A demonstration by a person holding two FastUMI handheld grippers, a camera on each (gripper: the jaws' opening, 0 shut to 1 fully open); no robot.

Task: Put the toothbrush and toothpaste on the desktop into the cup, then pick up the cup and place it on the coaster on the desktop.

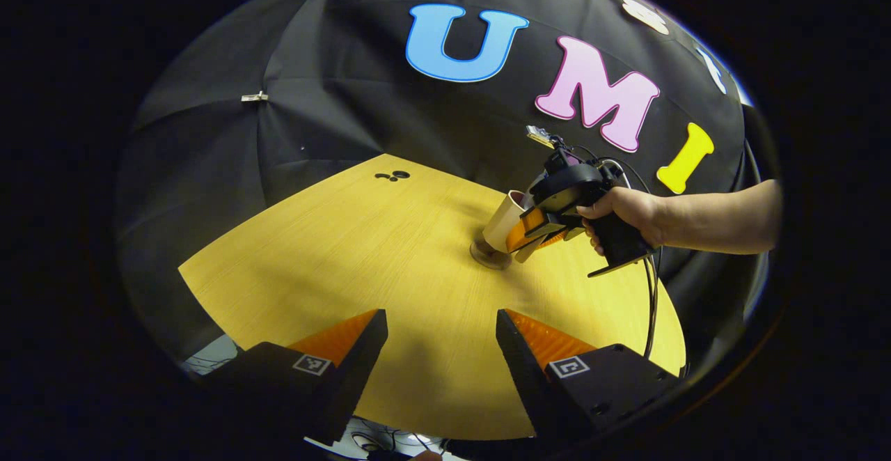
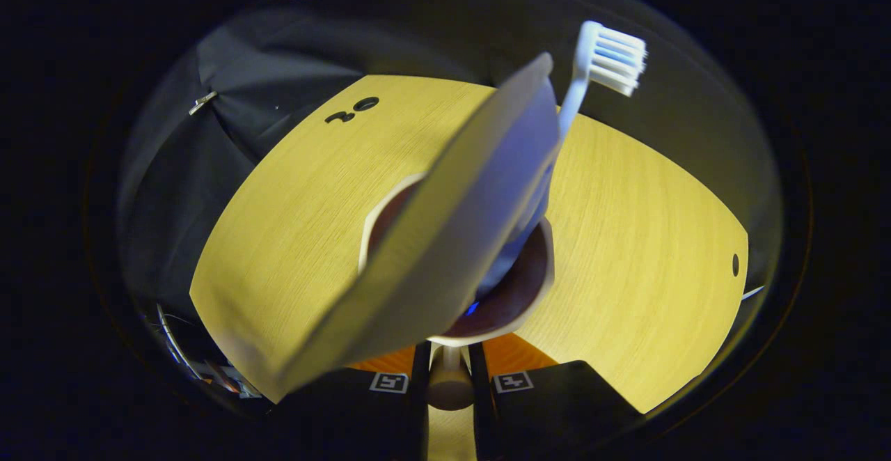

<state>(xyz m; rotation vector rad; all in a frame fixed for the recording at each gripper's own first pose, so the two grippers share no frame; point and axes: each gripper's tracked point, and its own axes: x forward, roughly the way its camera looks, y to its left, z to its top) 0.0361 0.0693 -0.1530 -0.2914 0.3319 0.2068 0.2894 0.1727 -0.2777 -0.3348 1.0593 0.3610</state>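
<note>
Tilting over the coaster, the cup sits clamped in our right claw, toothbrush and toothpaste inside; our left claw hangs wide above the counter.

In the left gripper view the cup is half hidden by the right gripper; the coaster is partly covered

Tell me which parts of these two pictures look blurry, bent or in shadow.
Right gripper view: the toothpaste tube sits so close it is soft and oversized, while the toothbrush bristles stay sharp. Left gripper view: fisheye bends the table edge into a curve, and a shadow darkens the wood beside the cup.
</note>
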